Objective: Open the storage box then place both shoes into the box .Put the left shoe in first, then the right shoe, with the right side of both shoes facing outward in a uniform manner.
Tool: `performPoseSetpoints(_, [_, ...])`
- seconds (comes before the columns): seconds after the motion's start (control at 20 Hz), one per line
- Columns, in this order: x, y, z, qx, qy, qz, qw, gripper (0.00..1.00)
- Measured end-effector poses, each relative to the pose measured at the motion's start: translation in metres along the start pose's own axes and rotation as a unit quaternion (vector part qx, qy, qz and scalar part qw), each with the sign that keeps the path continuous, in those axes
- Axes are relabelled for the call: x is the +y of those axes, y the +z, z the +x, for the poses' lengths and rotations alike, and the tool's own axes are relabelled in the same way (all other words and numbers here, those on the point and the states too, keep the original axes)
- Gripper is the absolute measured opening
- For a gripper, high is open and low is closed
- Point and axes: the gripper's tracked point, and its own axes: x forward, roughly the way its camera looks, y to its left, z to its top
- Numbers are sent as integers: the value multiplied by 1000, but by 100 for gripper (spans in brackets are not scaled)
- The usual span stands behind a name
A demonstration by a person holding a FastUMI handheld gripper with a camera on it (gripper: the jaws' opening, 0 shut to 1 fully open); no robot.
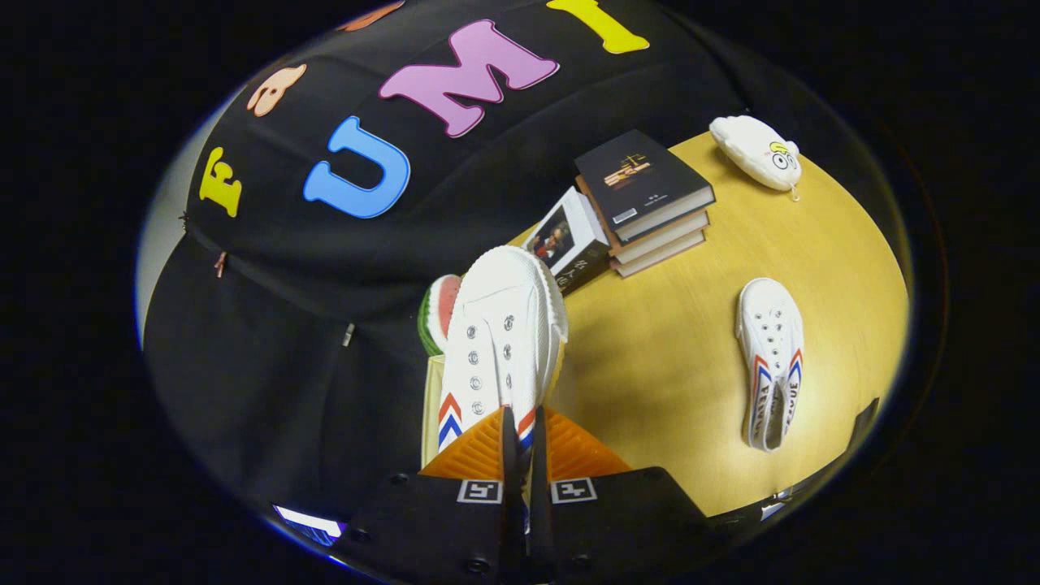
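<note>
We grip one white shoe (502, 341) by its heel end – the gripper (520, 443) has both fingers pinched close on it, toe pointing ahead toward the watermelon slice (436, 313) and stacked books (646, 199). The other shoe (770, 361) lies on the yellow table (666, 357), well apart – a white plush (756, 150) sits beyond it

You see a white laced shoe (500, 341) pinched between the fingers, toe pointing to 12 o'clock. A matching shoe (770, 361) lies on the table at 3 o'clock.
</note>
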Motion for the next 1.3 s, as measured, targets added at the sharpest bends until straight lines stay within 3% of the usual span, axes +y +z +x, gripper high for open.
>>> performPoseSetpoints(0.25, [56, -20, 50, 9, 18, 7, 1000, 7])
performPoseSetpoints(0.5, [81, -72, 97, 49, 22, -2, 999, 7])
performPoseSetpoints(0.95, [60, -132, 153, 91, -21, -10, 996, 7])
performPoseSetpoints(1.3, [40, -151, 183, 108, -49, -2, 993, 7])
